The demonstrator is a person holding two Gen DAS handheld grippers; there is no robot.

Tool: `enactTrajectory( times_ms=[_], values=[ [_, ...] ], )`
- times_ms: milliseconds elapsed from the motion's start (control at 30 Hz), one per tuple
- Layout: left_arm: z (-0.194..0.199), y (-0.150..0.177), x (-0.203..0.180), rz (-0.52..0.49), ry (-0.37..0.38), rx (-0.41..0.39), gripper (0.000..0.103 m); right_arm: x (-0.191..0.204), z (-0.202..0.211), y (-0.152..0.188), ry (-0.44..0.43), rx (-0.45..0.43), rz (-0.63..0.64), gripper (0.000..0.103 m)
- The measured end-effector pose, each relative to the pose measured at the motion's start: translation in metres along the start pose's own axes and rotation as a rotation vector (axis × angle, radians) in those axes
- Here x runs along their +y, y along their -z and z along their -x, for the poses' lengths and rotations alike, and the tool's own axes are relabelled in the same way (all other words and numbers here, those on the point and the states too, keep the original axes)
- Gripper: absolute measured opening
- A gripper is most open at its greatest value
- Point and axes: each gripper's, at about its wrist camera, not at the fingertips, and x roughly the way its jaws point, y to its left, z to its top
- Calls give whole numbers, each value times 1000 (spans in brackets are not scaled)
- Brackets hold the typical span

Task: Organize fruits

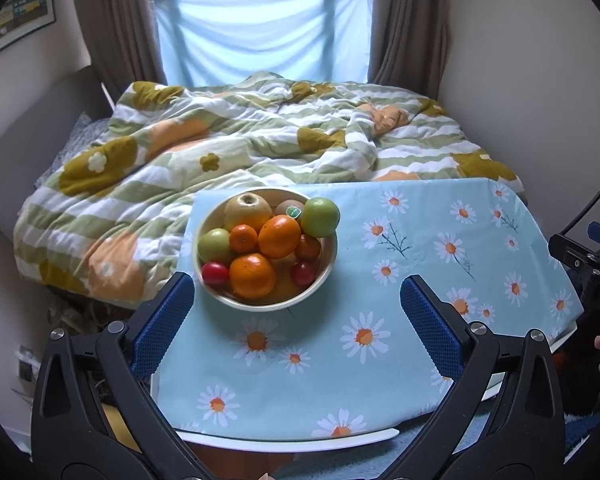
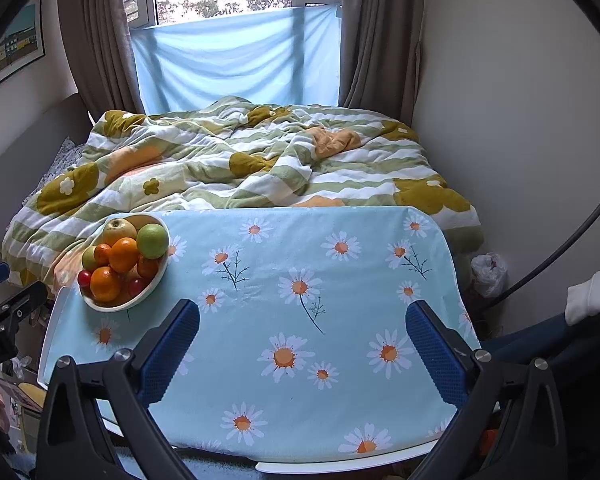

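Observation:
A cream bowl (image 1: 216, 298) stands at the far left of a table with a light blue daisy cloth (image 1: 380, 280). It is heaped with fruit: oranges (image 1: 279, 237), green apples (image 1: 320, 217), a yellow pear (image 1: 249, 209), a kiwi and small red fruits (image 1: 215, 273). My left gripper (image 1: 296, 300) is open and empty, just in front of the bowl. The bowl also shows in the right wrist view (image 2: 148, 295), far left of my right gripper (image 2: 302, 328), which is open and empty over the cloth (image 2: 340, 280).
A bed with a rumpled green, white and mustard quilt (image 1: 240, 140) lies right behind the table. Walls close in on the right (image 2: 520, 120). Curtains and a blue sheet (image 2: 236, 60) cover the window. Clutter lies on the floor at the left (image 2: 8, 392).

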Motion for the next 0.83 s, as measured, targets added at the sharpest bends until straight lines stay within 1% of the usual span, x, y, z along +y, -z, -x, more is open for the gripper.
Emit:
enactTrajectory(
  times_ms=[300, 467, 667, 833],
  values=[
    [-1, -2, -2, 3, -6, 0, 103, -1, 0, 0, 0, 0, 0, 103],
    [-2, -2, -3, 13, 12, -14, 103, -1, -1, -1, 0, 0, -1, 103],
    [-1, -2, -7, 7, 1, -27, 103, -3, -2, 0, 0, 4, 0, 103],
    [0, -1, -7, 8, -25, -38, 103, -2, -2, 0, 0, 4, 0, 103]
  ],
)
